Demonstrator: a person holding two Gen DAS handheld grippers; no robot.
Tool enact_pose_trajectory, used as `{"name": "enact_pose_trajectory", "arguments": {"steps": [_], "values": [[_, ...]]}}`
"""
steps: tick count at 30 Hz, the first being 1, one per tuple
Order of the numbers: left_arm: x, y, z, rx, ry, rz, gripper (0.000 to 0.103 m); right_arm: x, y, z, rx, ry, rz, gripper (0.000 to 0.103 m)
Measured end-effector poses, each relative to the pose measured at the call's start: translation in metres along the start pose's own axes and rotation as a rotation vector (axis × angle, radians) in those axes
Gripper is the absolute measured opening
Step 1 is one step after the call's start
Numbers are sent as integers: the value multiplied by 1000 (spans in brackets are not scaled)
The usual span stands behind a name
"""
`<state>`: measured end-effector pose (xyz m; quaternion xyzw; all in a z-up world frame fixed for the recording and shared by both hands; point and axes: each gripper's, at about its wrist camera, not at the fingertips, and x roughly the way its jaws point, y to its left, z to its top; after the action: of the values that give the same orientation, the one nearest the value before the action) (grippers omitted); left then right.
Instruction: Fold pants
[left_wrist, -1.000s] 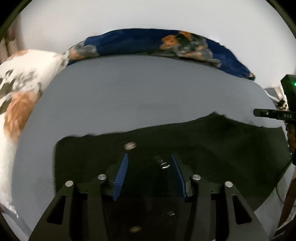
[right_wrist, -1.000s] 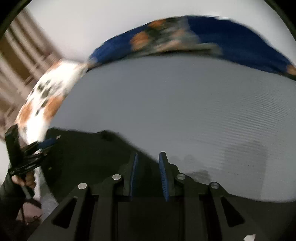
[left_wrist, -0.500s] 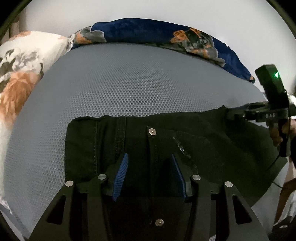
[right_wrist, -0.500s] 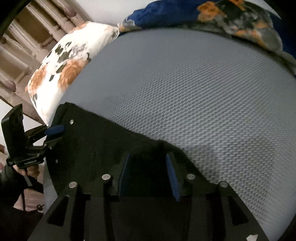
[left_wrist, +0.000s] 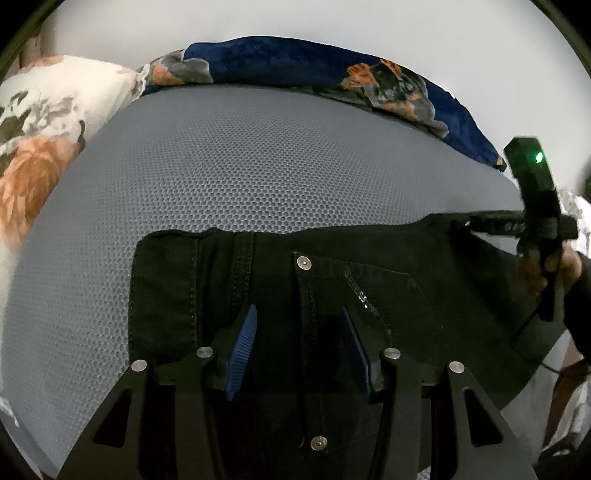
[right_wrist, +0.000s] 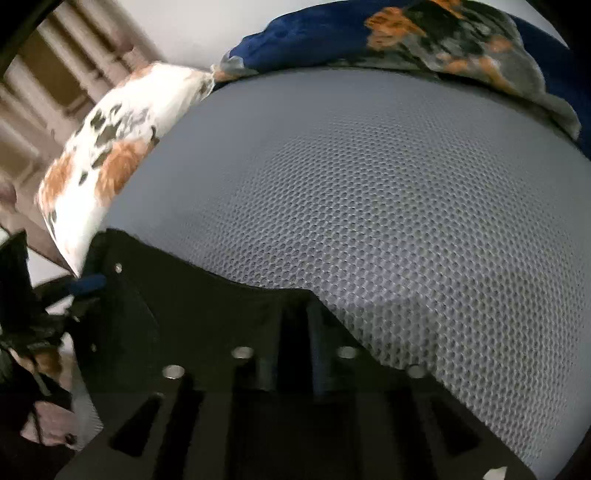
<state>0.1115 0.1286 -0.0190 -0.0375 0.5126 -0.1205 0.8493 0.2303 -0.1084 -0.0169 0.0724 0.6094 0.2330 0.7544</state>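
Black pants (left_wrist: 369, 280) lie flat on the grey mesh mattress (left_wrist: 258, 166), lower frame. Left view alone shows rivets and fly between the spread left gripper (left_wrist: 299, 347) fingers. Right view: right gripper (right_wrist: 293, 350) clamps the pants' upper edge; open mattress beyond.

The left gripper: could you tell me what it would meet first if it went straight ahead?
Probably the black denim pants, already between its open jaws; beyond them, the grey honeycomb-mesh mattress.
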Motion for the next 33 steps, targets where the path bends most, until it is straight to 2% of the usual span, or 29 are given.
{"name": "enact_pose_trajectory", "arguments": {"steps": [4,7,10,13,18,20,21,22,24,28,31,33], "values": [[-5,-9,-1,34,-4,38,49,-37,-2,-15,45,-80,-41,33],[-9,-17,-6,48,4,36,49,-62,-4,-38,79,-103,-90,33],[-8,-24,-13,74,28,42,50,-81,-10,-67,106,-98,-147,33],[0,-26,-18,92,57,93,50,-95,-23,-104,139,-76,-203,33],[4,-23,-21,91,54,110,50,-115,-61,-160,253,-41,-259,33],[4,-24,-23,94,51,120,50,-126,-76,-176,309,-62,-253,31],[5,-24,-23,94,50,120,50,-133,-84,-183,333,-81,-252,26],[5,-23,-23,89,49,119,50,-141,-92,-190,354,-94,-276,26],[5,-23,-23,81,48,118,50,-152,-104,-202,371,-113,-320,26],[3,-26,-23,87,35,142,50,-167,-121,-213,435,-152,-324,22],[-5,-39,-23,108,1,162,50,-172,-118,-215,440,-167,-357,27],[-11,-49,-24,109,-21,143,51,-174,-112,-213,420,-176,-404,28]]}}
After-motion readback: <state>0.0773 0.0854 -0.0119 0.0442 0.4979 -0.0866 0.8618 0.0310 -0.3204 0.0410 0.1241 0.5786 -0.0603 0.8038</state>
